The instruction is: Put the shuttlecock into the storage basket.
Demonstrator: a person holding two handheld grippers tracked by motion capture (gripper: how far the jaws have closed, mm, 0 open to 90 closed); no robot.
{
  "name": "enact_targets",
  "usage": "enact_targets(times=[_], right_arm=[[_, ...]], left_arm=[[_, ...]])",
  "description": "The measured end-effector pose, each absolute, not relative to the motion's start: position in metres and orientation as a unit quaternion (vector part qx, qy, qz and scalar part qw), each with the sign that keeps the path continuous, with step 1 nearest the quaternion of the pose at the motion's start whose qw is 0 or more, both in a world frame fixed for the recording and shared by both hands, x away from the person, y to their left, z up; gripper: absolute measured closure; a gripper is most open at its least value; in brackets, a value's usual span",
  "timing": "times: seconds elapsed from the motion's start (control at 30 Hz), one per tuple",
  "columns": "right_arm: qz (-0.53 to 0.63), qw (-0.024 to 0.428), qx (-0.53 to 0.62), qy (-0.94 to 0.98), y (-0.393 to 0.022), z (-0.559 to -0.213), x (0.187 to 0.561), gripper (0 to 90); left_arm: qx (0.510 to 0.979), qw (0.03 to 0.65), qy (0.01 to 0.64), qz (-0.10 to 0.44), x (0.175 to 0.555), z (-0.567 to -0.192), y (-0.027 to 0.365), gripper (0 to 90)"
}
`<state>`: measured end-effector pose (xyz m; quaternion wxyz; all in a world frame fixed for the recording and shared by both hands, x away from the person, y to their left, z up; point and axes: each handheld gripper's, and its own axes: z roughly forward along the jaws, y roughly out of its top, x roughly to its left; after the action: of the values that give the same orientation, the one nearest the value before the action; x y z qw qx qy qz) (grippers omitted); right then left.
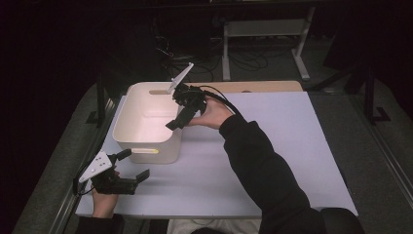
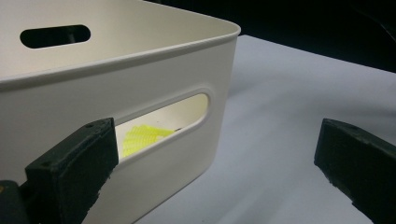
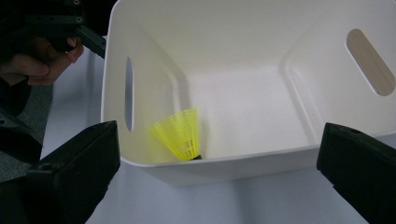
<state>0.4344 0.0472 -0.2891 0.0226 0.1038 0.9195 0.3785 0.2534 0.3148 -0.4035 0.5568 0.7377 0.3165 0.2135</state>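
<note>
**Yellow shuttlecock lies in the bin, both jaws empty**

Black jaws of the right gripper stand wide apart with nothing between them, hanging over the rim of the white bin on its right side. Their spread and their place above the opening suit a drop that looks finished: the shuttlecock lies on the bin's floor, in the corner against the wall with the slot handle, skirt up and dark cork down by the near wall. It touches neither gripper.

The left gripper is also open and holds nothing. It rests low on the table, just beside the bin's near handle slot; through that slot its own view catches a patch of the yellow skirt. Parked there, it seems ready to steady the bin, though whether a jaw touches the wall is unclear.

The bin sits at the table's left, far part; the rest of the white surface is bare.
</note>
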Motion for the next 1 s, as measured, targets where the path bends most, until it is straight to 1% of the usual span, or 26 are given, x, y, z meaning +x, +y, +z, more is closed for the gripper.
enact_targets(times=[1.0], right_arm=[[0.39,0.044,0.143,0.908,-0.013,-0.287,0.431,0.0]], left_arm=[[0.739,0.555,0.316,0.215,0.254,-0.404,0.315,0.0]])
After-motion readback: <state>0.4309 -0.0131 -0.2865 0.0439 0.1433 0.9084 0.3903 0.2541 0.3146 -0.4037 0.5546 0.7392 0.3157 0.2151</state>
